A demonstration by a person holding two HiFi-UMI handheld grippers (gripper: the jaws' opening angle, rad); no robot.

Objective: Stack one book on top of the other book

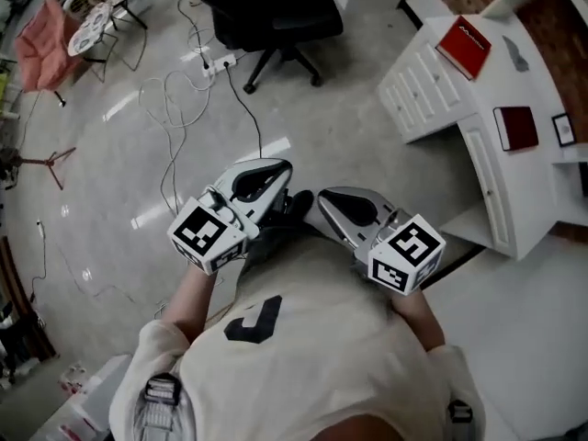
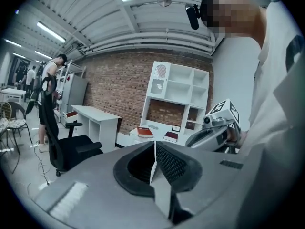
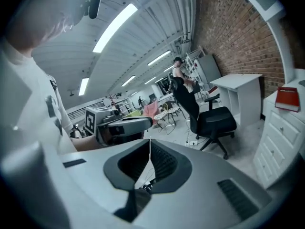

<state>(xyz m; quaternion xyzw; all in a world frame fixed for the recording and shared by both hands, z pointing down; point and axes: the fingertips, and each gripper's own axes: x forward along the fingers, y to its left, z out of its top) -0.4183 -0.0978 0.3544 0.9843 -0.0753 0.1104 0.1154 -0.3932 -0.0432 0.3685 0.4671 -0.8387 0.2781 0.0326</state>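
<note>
Two books lie apart on the white desk (image 1: pixel 441 108) at the right: a bright red book (image 1: pixel 464 47) farther back and a dark red book (image 1: pixel 515 128) nearer. Both show small in the left gripper view, the red book (image 2: pixel 145 131) and the dark red book (image 2: pixel 171 136); the right gripper view catches only the red book (image 3: pixel 288 99). I hold both grippers close to my chest, above the floor and well short of the desk. The left gripper (image 1: pixel 283 171) is shut with nothing in it, its pads (image 2: pixel 162 159) meeting. The right gripper (image 1: pixel 323 198) is also shut and empty.
A black office chair (image 1: pixel 276 12) stands ahead on the grey floor, with cables (image 1: pixel 175 99) trailing to its left. A small framed picture (image 1: pixel 563 129) sits beside the dark red book. White shelves (image 2: pixel 178 94) rise behind the desk against a brick wall. People stand far off.
</note>
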